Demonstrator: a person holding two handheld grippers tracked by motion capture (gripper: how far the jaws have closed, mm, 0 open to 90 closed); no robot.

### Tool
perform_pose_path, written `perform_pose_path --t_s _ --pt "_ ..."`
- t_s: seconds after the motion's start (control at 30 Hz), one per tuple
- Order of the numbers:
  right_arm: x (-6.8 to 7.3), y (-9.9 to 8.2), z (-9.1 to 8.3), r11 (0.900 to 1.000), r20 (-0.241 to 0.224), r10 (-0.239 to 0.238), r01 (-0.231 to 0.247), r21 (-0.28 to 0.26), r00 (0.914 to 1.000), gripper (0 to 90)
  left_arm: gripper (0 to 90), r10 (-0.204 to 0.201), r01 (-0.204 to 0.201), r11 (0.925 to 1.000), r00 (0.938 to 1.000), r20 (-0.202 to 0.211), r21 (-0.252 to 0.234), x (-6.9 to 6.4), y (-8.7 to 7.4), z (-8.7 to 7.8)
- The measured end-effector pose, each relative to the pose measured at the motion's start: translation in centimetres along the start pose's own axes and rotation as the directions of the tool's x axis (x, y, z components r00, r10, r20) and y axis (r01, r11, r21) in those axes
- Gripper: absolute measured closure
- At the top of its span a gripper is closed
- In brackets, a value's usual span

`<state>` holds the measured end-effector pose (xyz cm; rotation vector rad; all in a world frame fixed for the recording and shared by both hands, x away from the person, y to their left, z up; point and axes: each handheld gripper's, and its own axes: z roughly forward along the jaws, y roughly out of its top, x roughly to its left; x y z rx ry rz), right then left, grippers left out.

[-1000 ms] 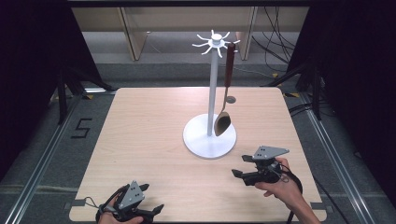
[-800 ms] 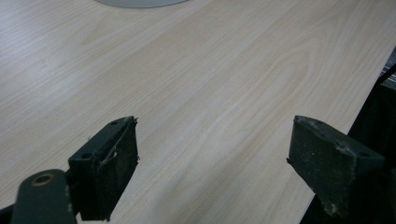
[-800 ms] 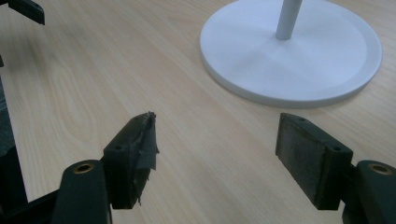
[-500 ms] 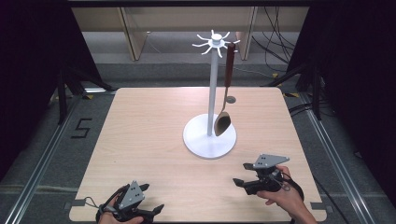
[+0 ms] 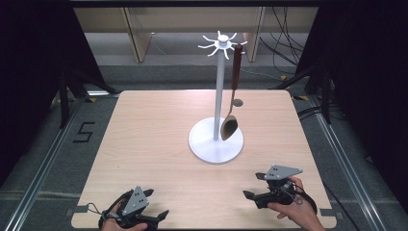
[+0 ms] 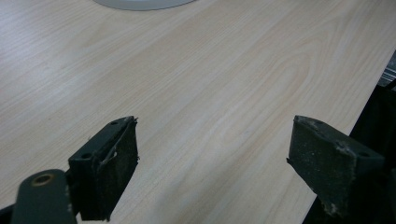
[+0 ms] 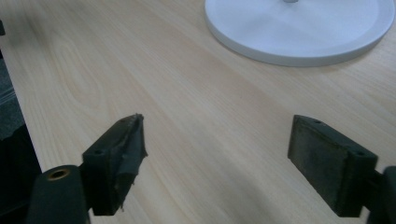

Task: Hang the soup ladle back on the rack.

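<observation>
**Wooden spoon on the rack, hands off for now**

The brown wooden spoon (image 5: 231, 113) hangs on the far-right hook of the tall white metal rack (image 5: 216, 144). My right gripper (image 5: 255, 185) has just been opening, nothing between the jaws; my left gripper (image 5: 156, 204) is spread empty too. I reckon the spoon's light, stiff and smooth, so I'd grab mid-handle.

Lab recording bay: black curtains (image 5: 29, 72), floor rails (image 5: 43, 166), loose cables (image 5: 281, 43)
</observation>
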<state>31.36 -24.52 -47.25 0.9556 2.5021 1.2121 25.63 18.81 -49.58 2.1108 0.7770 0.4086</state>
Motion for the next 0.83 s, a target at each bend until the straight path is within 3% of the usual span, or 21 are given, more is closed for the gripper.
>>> perform_pose_path --t_s 0.07,0.2,0.23,0.27,0.3,0.33,0.37,0.43,0.47,0.5,0.53,0.57,0.63,0.67,0.83 --pt "0.1 -0.3 -0.1 1.0000 -0.002 -0.004 0.004 -0.003 1.0000 17.5 15.1 -0.015 0.015 0.9998 0.9999 0.000 0.015 -0.1 -0.1 -0.1" --pt "0.1 -0.6 -0.2 1.0000 0.009 -0.001 0.001 -0.001 1.0000 17.7 15.1 -0.014 0.014 0.9998 0.9999 0.003 -0.010 0.0 0.0 0.1" --pt "0.2 -0.8 -0.3 0.9998 0.004 0.014 -0.014 0.011 0.9999 18.0 15.1 -0.001 0.001 0.9999 1.0000 0.004 -0.010 0.0 -0.1 0.1" --pt "0.1 -0.9 -0.3 1.0000 0.001 -0.003 0.003 0.003 1.0000 18.0 15.1 0.013 -0.014 0.9997 0.9999 0.007 0.020 0.1 0.0 -0.1" --pt "0.1 -1.0 -0.3 0.9999 0.002 0.007 -0.007 0.008 1.0000 18.1 15.1 -0.025 0.025 0.9997 0.9997 0.002 0.003 -0.1 -0.1 0.0" --pt "0.1 -1.0 -0.3 0.9999 0.002 0.007 -0.007 0.008 1.0000 18.1 15.1 -0.025 0.025 0.9997 0.9997 0.002 0.003 -0.1 -0.1 0.0" --pt "0.1 -1.1 -0.4 1.0000 0.022 0.009 -0.009 -0.003 0.9997 18.1 15.1 0.000 0.000 1.0000 1.0000 0.002 0.007 0.0 0.0 0.0" --pt "0.2 -1.3 -0.4 0.9998 0.013 0.011 -0.011 0.015 0.9999 18.2 15.1 -0.018 0.018 0.9998 0.9998 0.008 0.002 -0.1 -0.1 0.1" --pt "0.3 -1.3 -0.5 0.9997 0.014 0.018 -0.018 0.013 0.9997 18.5 15.1 0.019 -0.019 0.9996 0.9998 -0.002 0.021 0.2 0.0 0.0" --pt "0.3 -1.4 -0.5 0.9999 0.026 0.009 -0.009 0.009 0.9996 18.8 15.1 0.004 -0.004 1.0000 1.0000 -0.007 0.007 0.1 0.0 0.1" --pt "0.2 -1.4 -0.5 1.0000 0.032 -0.001 0.001 0.005 0.9995 18.9 15.1 -0.037 0.037 0.9992 0.9993 0.002 -0.014 -0.1 -0.1 0.2" --pt "0.2 -1.4 -0.6 0.9999 0.031 0.013 -0.014 0.007 0.9994 19.0 15.2 -0.015 0.015 0.9997 0.9999 -0.003 0.020 0.0 0.0 0.0" --pt "0.0 -1.4 -0.7 0.9999 0.035 0.017 -0.017 0.004 0.9993 19.1 15.1 -0.008 0.008 0.9997 1.0000 0.000 0.025 0.0 -0.1 0.1" --pt "0.3 -1.5 -0.7 0.9989 0.031 0.047 -0.047 0.005 0.9984 19.1 15.1 -0.006 0.006 0.9996 1.0000 0.001 0.026 0.0 0.0 0.0" --pt "-0.1 -1.5 -0.6 1.0000 0.039 0.003 -0.003 -0.002 0.9992 19.1 15.1 -0.015 0.015 0.9997 0.9999 -0.004 0.021 0.0 0.0 0.0"
